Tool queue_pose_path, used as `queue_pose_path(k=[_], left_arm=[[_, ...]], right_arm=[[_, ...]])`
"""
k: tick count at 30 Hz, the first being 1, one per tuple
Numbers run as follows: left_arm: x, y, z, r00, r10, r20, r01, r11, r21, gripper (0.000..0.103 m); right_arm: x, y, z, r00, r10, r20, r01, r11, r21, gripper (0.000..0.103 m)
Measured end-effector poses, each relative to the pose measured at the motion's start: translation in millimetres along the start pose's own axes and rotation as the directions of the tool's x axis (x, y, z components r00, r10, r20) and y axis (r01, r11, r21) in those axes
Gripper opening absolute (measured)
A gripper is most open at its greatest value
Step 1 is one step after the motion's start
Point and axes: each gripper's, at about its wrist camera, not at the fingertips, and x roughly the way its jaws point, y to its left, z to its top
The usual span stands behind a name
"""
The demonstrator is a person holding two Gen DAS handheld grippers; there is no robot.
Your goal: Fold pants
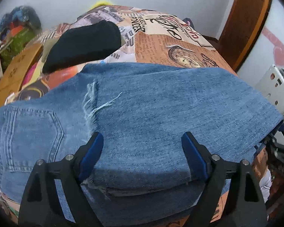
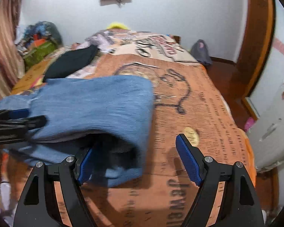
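While my left claw [image 1: 142, 141] hangs released, its blue pads [image 1: 92, 151] spread wide above the folded denim, my right claw [image 2: 140, 151] is likewise released, one blue pad beside the raised fold and the other over bare bedspread. The pants [image 1: 142, 102], blue jeans with a frayed tear [image 1: 90, 102] and a stitched back pocket [image 1: 32, 130], lie folded over on the bed at its near edge, toward the near left corner in the right wrist view. Beyond them a black garment [image 1: 83, 45] rests on the printed bedspread [image 2: 198, 104] toward the far left. A wooden door frame [image 2: 255, 37] stands past the bed's right edge.
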Motion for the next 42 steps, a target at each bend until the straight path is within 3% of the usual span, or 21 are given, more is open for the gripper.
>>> queue_pose_path(k=[4, 7, 12, 17, 23, 28, 33, 35, 36, 38, 42], left_arm=[[-2.0, 12.0, -8.3, 1.000, -0.012, 0.002, 0.012, 1.000, -0.022, 0.095], [-2.6, 21.5, -17.0, 0.999, -0.037, -0.004, 0.036, 0.998, -0.044, 0.099], [-10.4, 23.0, -23.8, 0.999, -0.042, -0.010, 0.042, 0.999, -0.027, 0.099], [-23.1, 17.9, -16.4, 0.999, 0.040, 0.007, -0.040, 0.999, 0.014, 0.096], [-40.2, 25.2, -0.6, 0.994, 0.073, 0.077, -0.075, 0.997, 0.016, 0.096], [-24.8, 34.3, 4.1, 0.994, 0.095, 0.044, -0.095, 0.995, -0.021, 0.096], [-7.0, 34.4, -9.6, 0.996, 0.092, 0.008, -0.092, 0.995, -0.032, 0.096], [-6.5, 36.0, -12.4, 0.996, 0.083, 0.017, -0.083, 0.996, -0.043, 0.096], [-5.5, 36.3, -12.1, 0.997, 0.079, 0.015, -0.079, 0.996, -0.043, 0.096], [-2.7, 37.2, -9.8, 0.997, 0.072, 0.010, -0.071, 0.996, -0.048, 0.097], [4.3, 35.2, -1.9, 0.997, 0.074, 0.011, -0.074, 0.996, -0.045, 0.098]], right_arm=[[-9.9, -35.9, -9.0, 0.999, -0.038, 0.017, 0.036, 0.994, 0.102, 0.080], [-7.6, -52.6, -22.8, 0.999, 0.041, -0.029, -0.035, 0.984, 0.174, 0.078], [-23.1, -52.4, -29.8, 0.993, 0.103, -0.059, -0.093, 0.985, 0.149, 0.078], [-46.2, -54.0, -25.9, 0.988, 0.134, -0.072, -0.129, 0.989, 0.072, 0.079], [-78.5, -57.9, -6.7, 0.991, 0.133, 0.030, -0.134, 0.990, 0.046, 0.081], [-43.2, -42.0, 18.9, 0.980, 0.191, 0.053, -0.194, 0.979, 0.065, 0.081], [22.6, -30.9, 26.0, 0.968, 0.242, -0.057, -0.235, 0.966, 0.107, 0.080], [41.7, -32.2, 25.0, 0.956, 0.275, -0.101, -0.261, 0.956, 0.135, 0.061], [48.0, -33.5, 24.2, 0.944, 0.311, -0.111, -0.293, 0.944, 0.149, 0.056], [57.0, -33.8, 23.3, 0.932, 0.338, -0.132, -0.317, 0.935, 0.160, 0.053], [64.3, -29.5, 28.3, 0.942, 0.310, -0.128, -0.299, 0.949, 0.100, 0.053]])
